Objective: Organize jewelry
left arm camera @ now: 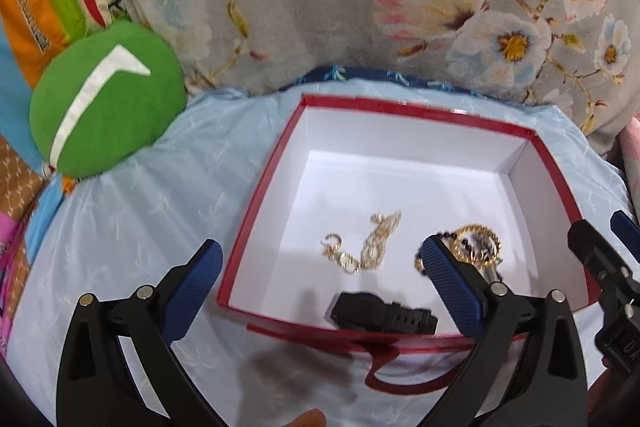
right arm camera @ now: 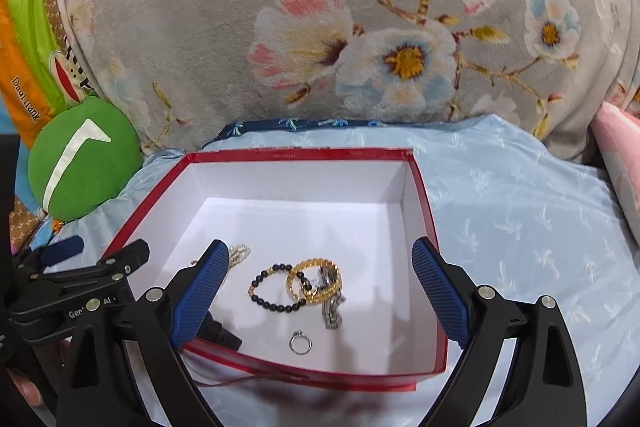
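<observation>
Lying on the white floor of an open red box point(right arm camera: 427, 211), the jewelry forms a loose scatter toward the near wall. In the right wrist view a black-and-gold beaded bracelet point(right arm camera: 271, 291) overlaps a thicker gold bangle point(right arm camera: 316, 279), and a silver link watch band point(right arm camera: 332, 307) lies partly under the bangle, touching it. A small silver ring point(right arm camera: 300, 342) sits alone just in front of them, nearer the front wall. In the left wrist view a tangled gold chain point(left arm camera: 366, 247) with ring-shaped ends lies apart from the bracelets, more toward the middle of the floor, and a black watch point(left arm camera: 380, 313) rests against the front wall.

Much is only partly seen. The watch's strap is cut off by the box rim in the left view and nearly hidden behind a blue finger pad in the right view. The bangle cluster is half covered by a finger in the left view, and the chain's links are too blurred to sort out.

The left gripper point(left arm camera: 320, 291) has its fingers spread wide, one outside the box's left wall, one over its interior, gripping nothing. The right gripper point(right arm camera: 320, 299) is likewise spread apart over the box, empty.

The box stands on a pale blue bedsheet point(right arm camera: 520, 211), with a green round cushion point(left arm camera: 108, 99) to the left and a grey floral blanket point(right arm camera: 320, 27) behind.
</observation>
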Demonstrator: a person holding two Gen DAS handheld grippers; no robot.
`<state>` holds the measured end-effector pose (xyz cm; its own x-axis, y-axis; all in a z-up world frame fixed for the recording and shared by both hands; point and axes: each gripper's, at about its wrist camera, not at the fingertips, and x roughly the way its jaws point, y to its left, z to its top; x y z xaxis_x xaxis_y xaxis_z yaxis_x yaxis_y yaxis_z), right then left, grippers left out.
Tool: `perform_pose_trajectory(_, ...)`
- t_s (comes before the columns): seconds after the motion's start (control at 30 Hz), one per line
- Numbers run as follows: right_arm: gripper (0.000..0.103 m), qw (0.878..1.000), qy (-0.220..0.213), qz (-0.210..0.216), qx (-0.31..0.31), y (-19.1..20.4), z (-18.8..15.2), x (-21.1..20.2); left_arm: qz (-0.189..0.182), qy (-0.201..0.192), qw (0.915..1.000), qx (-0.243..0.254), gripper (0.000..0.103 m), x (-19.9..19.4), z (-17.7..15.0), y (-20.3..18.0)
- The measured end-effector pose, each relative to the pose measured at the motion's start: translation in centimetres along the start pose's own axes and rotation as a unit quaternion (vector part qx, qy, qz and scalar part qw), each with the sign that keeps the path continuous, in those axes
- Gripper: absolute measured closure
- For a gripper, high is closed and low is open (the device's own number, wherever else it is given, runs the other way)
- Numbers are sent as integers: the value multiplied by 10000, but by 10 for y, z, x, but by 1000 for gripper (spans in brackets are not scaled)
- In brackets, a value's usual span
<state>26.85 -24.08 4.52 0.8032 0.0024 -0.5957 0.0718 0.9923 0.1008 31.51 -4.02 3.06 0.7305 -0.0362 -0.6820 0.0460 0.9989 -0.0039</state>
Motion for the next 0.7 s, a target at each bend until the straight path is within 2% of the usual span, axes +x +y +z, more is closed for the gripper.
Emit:
perform_pose_trajectory(0.13, 13, 9997, 187, 96, 106, -2, -10, 8, 146, 139, 9998, -34, 5, 10, -8, 2)
perform_pose_trajectory(0.2, 12, 9994, 300, 151, 95, 0, -11, 12, 158, 72, 9998, -20, 5, 10, -7, 2)
perform_pose_trajectory(0.33, 13, 9995, 298, -23, -79, 4, -13, 10, 142, 28, 9999, -2, 5, 6, -7, 0)
perform_pose_trajectory(0.7, 12, 9992, 385, 13, -107, 3, -15, 9, 74, -41, 9999, 137, 5, -4, -7, -9)
